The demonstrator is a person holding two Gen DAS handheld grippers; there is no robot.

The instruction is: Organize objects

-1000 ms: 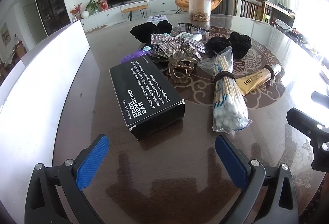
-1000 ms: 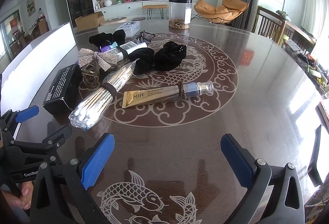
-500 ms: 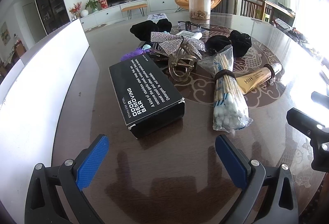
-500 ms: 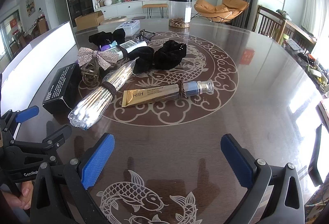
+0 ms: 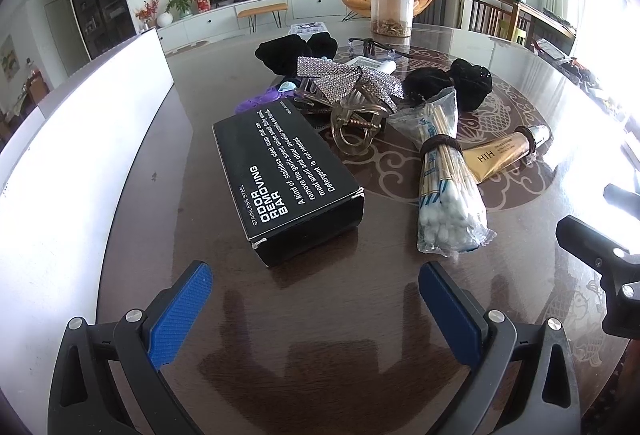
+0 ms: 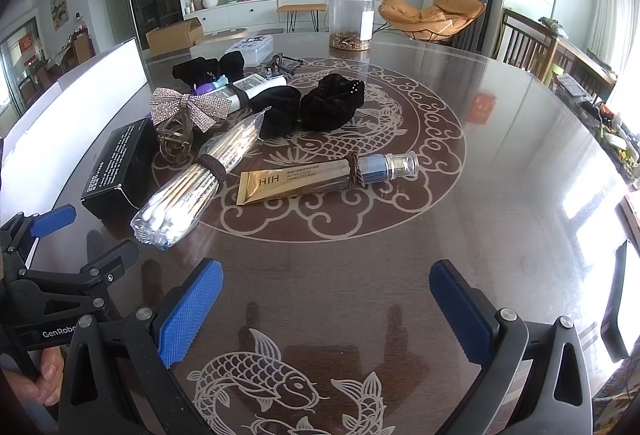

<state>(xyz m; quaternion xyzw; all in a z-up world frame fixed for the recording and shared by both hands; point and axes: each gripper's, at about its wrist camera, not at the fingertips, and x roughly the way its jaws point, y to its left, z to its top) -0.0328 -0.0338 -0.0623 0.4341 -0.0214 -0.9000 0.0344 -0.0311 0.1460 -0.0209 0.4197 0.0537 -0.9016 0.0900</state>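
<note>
Hovering low over the dark table (image 5: 132, 195), the left gripper (image 5: 316, 295) is spread wide with nothing between its blue pads, its gap facing the near end of the black box (image 5: 288, 175). Just right of the box lies the bagged cotton swabs (image 5: 444, 187), then the gold tube (image 6: 320, 175), with the rhinestone bow clip (image 5: 348, 87) and black scrunchies (image 6: 312, 107) behind. The right gripper (image 6: 326, 299) is equally wide and empty above bare tabletop, well short of the tube. A white panel (image 5: 80, 139) borders the table's left edge.
</note>
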